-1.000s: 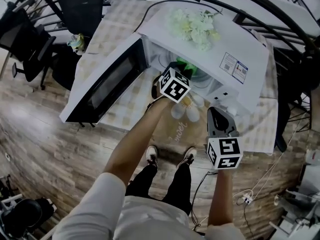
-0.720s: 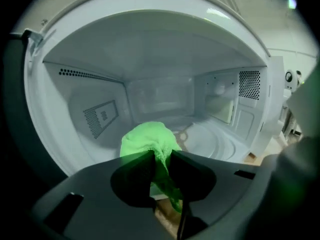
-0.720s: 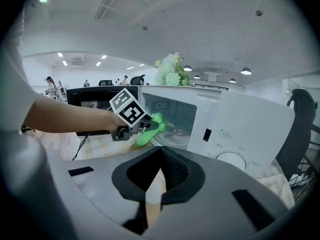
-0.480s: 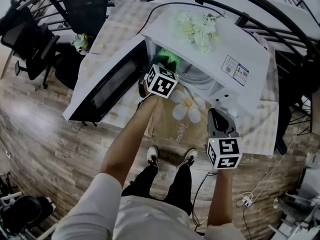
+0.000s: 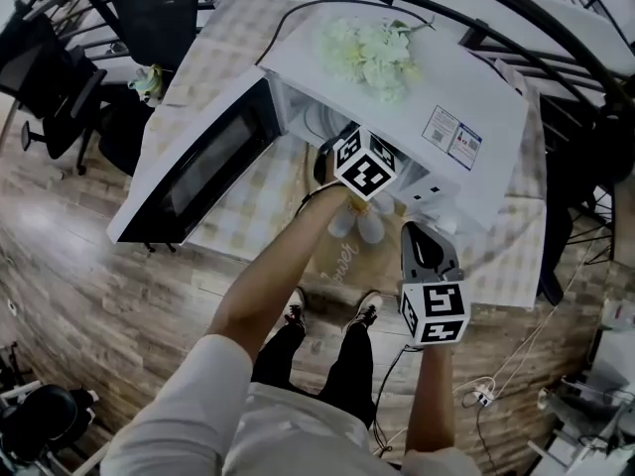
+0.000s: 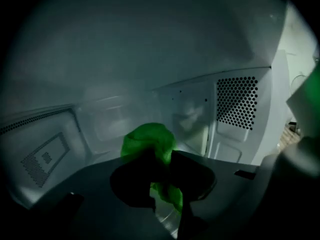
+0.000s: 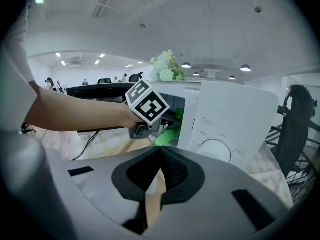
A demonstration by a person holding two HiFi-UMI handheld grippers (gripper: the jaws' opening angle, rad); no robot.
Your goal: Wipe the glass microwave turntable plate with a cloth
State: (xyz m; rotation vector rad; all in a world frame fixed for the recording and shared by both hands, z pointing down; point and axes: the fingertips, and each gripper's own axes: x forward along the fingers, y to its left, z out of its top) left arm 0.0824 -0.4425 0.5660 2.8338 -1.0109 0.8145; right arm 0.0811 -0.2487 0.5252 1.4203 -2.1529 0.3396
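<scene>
- Cloth (image 6: 150, 141), bright green and crumpled into a soft wad, is clamped between the 2 dark pads of the left claw (image 6: 162, 179); one fold bulges above the pads and another hangs below them.
- The left claw reaches into the cavity of the microwave (image 5: 476, 97), a white, boxy unit with smooth metal inner walls.
- The plate (image 6: 165, 219) lies on the cavity floor. Only a curved, glossy strip of clear glass shows, low between the pads and under the hanging fold. Whether the cloth touches it cannot be told.
- A vent panel (image 6: 237, 101) of small round holes sits on the cavity's right wall.
- The door (image 5: 198, 172) stands swung wide to the left, its dark window framed in white.
- The right claw (image 7: 160, 156) is held outside, in front of the control side. Its 2 ribbed black pads meet at the tips with nothing between them.
- A round white dial (image 7: 216, 149) sits on the flat front panel beside the opening.
- Pale, frilly flowers (image 5: 372, 53) rest on the microwave's top.
- The counter (image 5: 263, 201) wears a checked covering in beige and white, with a daisy print near its front edge.
</scene>
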